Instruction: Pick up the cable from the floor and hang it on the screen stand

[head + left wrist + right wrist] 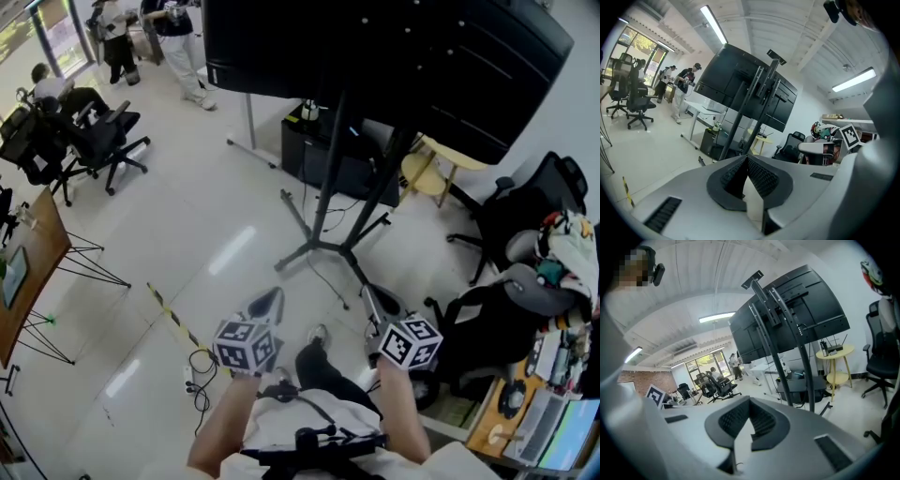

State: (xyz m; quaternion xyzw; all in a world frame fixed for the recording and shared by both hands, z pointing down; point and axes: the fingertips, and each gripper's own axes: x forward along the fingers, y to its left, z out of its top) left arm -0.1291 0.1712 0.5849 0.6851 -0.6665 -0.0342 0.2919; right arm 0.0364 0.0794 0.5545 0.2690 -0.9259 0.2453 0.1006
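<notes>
A black cable [198,373] lies loosely coiled on the pale floor, just left of my left arm. The screen stand [330,211] rises from spread black legs and carries a large black screen [375,52] straight ahead. My left gripper [266,305] and right gripper [383,306] are held side by side above the floor, short of the stand's legs. Both are shut with nothing between the jaws. The left gripper view shows shut jaws [746,158] aimed at the stand [752,110]. The right gripper view shows the same, shut jaws [750,402] facing the stand [785,348].
A yellow-black tape strip [171,319] crosses the floor by the cable. Behind the stand are a black cabinet [323,155] and a yellow side table [427,173]. Office chairs [525,216] and a cluttered desk [553,375] stand at right. More chairs [98,141] and people stand far left.
</notes>
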